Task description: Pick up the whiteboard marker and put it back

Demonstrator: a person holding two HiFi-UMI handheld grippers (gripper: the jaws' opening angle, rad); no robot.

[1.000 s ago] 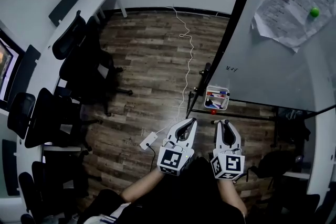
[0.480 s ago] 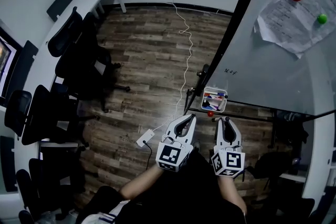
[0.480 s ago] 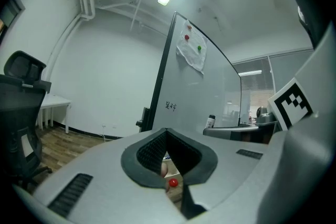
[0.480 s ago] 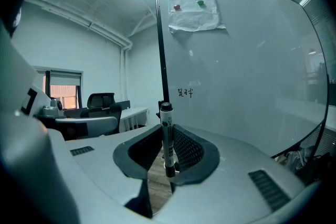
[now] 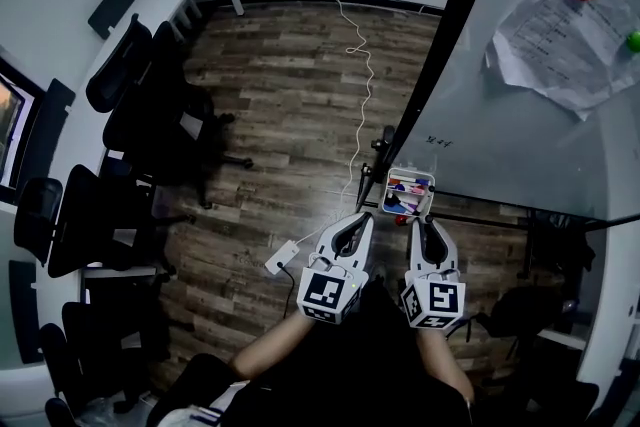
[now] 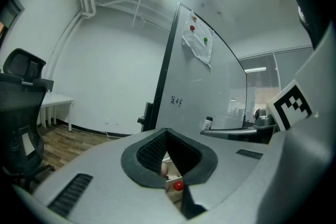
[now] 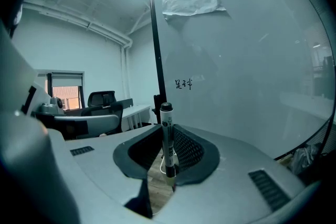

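A whiteboard marker point(image 7: 167, 131) with a black cap stands upright between the jaws of my right gripper point(image 7: 168, 161), which is shut on it. In the head view that gripper point(image 5: 426, 226) sits just below the small white pen box point(image 5: 408, 191) with several markers in it, on the ledge of the whiteboard point(image 5: 520, 135). My left gripper point(image 5: 357, 220) is beside it on the left, jaws together and holding nothing. Through the thin slit in the left gripper point(image 6: 167, 140) view I see the box and a red ball point(image 6: 178, 185).
Paper sheets point(image 5: 565, 25) with red and green magnets hang on the board, and small handwriting point(image 7: 182, 83) is near its edge. Black office chairs point(image 5: 150, 135) and a white table point(image 5: 150, 5) stand at the left. A white cable point(image 5: 360, 105) runs over the wood floor to a power strip point(image 5: 283, 258).
Both grippers have moved forward towards the pen box and the board's ledge, so the box now lies just beyond their tips. The right one still grips the marker.
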